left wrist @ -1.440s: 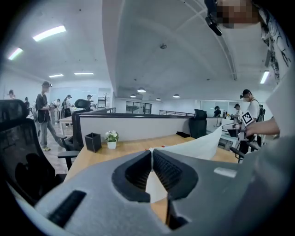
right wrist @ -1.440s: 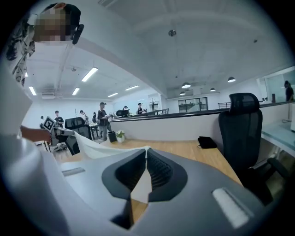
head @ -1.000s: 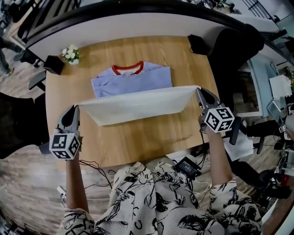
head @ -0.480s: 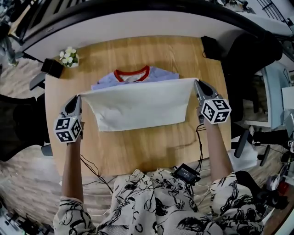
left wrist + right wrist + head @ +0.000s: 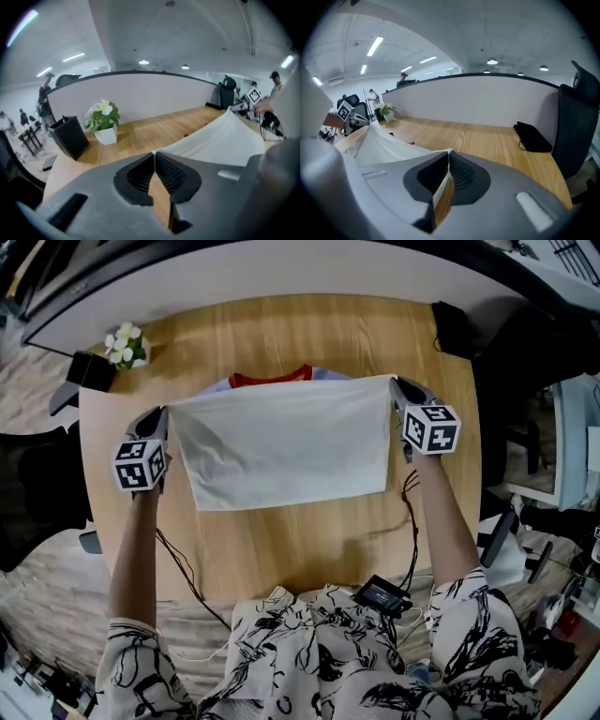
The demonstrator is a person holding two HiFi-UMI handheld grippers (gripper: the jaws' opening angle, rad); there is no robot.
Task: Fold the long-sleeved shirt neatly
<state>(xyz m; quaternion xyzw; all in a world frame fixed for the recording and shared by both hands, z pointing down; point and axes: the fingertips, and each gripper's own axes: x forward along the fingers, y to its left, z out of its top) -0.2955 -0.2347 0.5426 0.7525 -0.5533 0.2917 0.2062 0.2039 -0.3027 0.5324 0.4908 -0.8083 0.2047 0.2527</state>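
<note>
Looking down on a big wooden table (image 5: 281, 549) first, with the shirt (image 5: 281, 442) spread across its middle, long side running left to right. Mostly seeing the pale inside of the near half, doubled up over the far half and leaving just a strip of red collar (image 5: 272, 378) and a sliver of blue peeking out on the far side. Stretched taut between two corners: left gripper (image 5: 163, 412) shut tight on the left corner, right gripper (image 5: 396, 382) shut tight on the right one, with cloth pinched between the pads in both gripper views. Both aimed away from the body and downward, with the collar lying just past the tips on the far side and the fold line back on the near side. Roughly level with each other, with the right corner maybe a touch farther across the table than the left, so probably worth evening out. Guessing the next bit means laying the held edge down square along the collar line and only then letting go. Could easily end up skewed with one corner landing first. Off at the edges: a black pouch (image 5: 455, 329) far right, a black box (image 5: 89, 371) far left, and a little potted plant (image 5: 122, 343) just beside it, all well clear of the shirt.
</note>
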